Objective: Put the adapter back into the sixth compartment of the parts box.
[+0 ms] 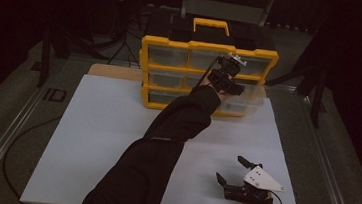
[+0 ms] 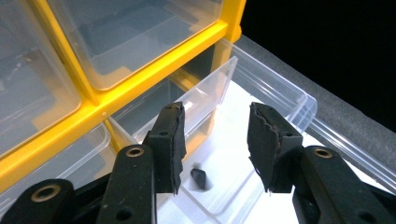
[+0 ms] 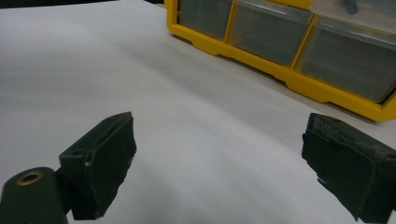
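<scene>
Left hand-held gripper [image 2: 215, 149] spread above the pulled-out drawer [image 2: 280, 100], a small dark part [image 2: 199, 178] lying inside; right hand-held gripper [image 3: 224, 168] spread wide over the bench [image 3: 93, 70].

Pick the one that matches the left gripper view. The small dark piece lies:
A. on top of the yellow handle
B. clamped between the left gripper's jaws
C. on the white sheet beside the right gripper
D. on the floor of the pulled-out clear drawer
D: the small dark piece lies loose on the floor of the pulled-out clear drawer, below the left gripper, whose jaws stand apart with nothing between them.
</scene>
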Demonstrator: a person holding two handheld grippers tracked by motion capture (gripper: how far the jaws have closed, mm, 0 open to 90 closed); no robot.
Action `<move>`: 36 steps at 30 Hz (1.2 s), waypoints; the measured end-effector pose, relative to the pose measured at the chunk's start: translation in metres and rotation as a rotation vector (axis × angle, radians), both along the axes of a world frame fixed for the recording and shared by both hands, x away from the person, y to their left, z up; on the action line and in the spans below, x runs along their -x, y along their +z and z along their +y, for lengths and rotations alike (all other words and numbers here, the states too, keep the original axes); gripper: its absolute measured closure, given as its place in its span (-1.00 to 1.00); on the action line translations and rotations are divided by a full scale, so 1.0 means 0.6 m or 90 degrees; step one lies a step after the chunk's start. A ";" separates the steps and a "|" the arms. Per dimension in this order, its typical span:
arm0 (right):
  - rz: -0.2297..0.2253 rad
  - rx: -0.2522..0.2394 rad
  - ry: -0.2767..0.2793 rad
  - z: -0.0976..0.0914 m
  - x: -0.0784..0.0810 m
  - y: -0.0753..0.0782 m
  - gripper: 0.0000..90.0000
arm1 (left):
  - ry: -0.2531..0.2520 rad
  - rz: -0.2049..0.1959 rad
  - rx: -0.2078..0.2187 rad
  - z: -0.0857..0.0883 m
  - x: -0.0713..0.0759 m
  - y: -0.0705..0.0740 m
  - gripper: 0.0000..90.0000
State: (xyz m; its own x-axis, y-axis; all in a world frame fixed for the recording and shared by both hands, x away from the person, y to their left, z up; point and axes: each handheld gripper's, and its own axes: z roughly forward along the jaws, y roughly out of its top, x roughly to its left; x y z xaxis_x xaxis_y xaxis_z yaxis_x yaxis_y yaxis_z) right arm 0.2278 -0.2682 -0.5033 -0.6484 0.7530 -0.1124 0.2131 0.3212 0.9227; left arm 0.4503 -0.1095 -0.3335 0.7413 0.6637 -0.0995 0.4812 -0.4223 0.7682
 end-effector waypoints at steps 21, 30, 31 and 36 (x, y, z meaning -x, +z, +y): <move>-0.001 0.008 -0.002 0.000 -0.001 -0.001 -0.79 | -0.065 0.003 0.042 0.062 0.027 0.019 -0.98; 0.000 0.009 -0.004 0.001 -0.001 -0.002 -0.79 | -0.076 -0.006 0.061 0.100 0.036 0.017 -1.00; 0.000 0.008 -0.004 0.001 -0.001 -0.002 -0.79 | -0.079 -0.006 0.065 0.105 0.037 0.017 -1.00; 0.003 0.010 -0.004 0.002 -0.001 -0.003 -0.79 | -0.090 -0.008 0.070 0.129 0.045 0.009 -1.00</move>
